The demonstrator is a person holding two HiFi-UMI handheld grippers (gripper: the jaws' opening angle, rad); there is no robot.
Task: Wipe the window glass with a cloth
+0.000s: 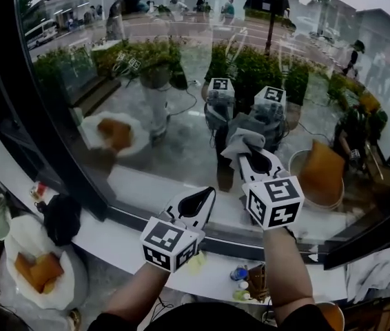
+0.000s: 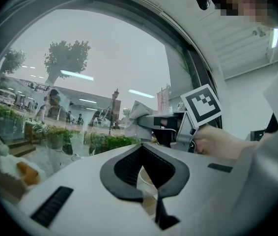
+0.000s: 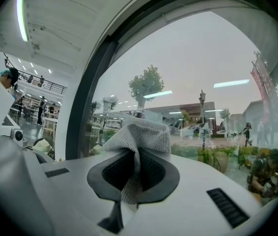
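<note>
**Cloth at the glass, left gripper idle**

Holds the right gripper (image 3: pixel 131 181) up to the window glass (image 1: pixel 181 126), jaws clamped on a grey mesh cloth (image 3: pixel 140 134). Grips the cloth by a narrow fold, with the bunched bulk standing out past the jaw tips toward the glass. Seems to press that bulk against the glass, low on the pane and just above the white sill (image 1: pixel 112 238) at its foot (meets its own reflection there in the head view, though true contact is hard to confirm). Carries the left gripper (image 2: pixel 146 181) farther back from the glass, over the sill, with the jaws drawn together on nothing. Shows only a pale, blurred shape through the hollow behind those jaws, too unclear to name. Grasps each gripper with one hand, the right hand (image 2: pixel 217 142) plain in the left gripper view, close to the glass. Has a white plate (image 1: pixel 78 285) of orange food on the room side of the glass, below its lower left part and under the black window frame (image 1: pixel 33 109).
</note>
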